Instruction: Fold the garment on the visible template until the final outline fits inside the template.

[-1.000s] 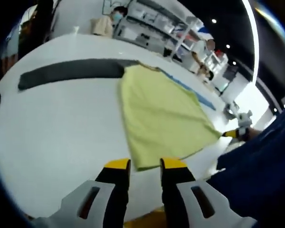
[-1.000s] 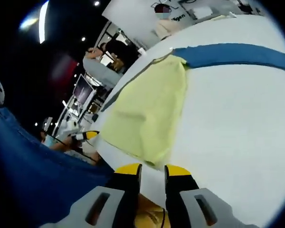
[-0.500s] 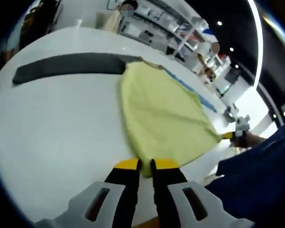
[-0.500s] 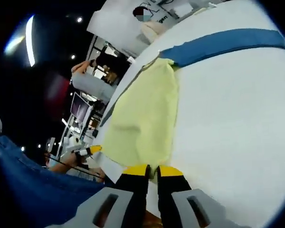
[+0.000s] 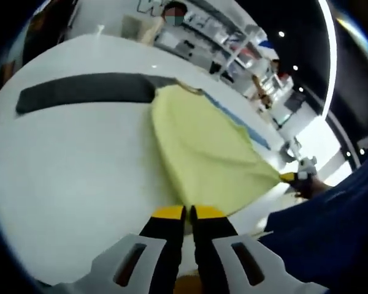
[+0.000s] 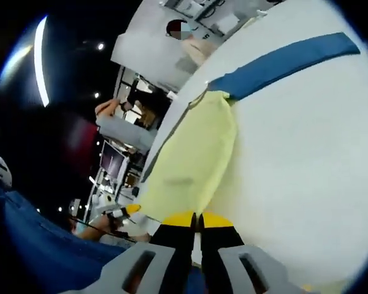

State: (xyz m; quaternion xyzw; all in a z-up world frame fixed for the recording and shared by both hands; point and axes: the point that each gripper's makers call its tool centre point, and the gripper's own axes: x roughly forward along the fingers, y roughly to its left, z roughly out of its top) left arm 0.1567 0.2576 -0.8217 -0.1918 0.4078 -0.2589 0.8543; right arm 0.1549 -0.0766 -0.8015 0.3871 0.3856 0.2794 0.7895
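At the bottom centre of the left gripper view, the left gripper pinched the near edge of the pale yellow cloth garment on the white worktop, jaws pressed together; the right gripper likewise pinched the garment's hem at its view's lower centre, below the blue tape strip.

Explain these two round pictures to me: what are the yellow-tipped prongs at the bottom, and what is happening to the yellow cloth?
A person holds a two-jaw tool in each hand, and each tool carries a fisheye camera looking along its jaws. In the left gripper view, the left gripper is shut on the near edge of a yellow garment lying on a white table. In the right gripper view, the right gripper pinches another corner. Dark tape and blue tape mark the folding template.
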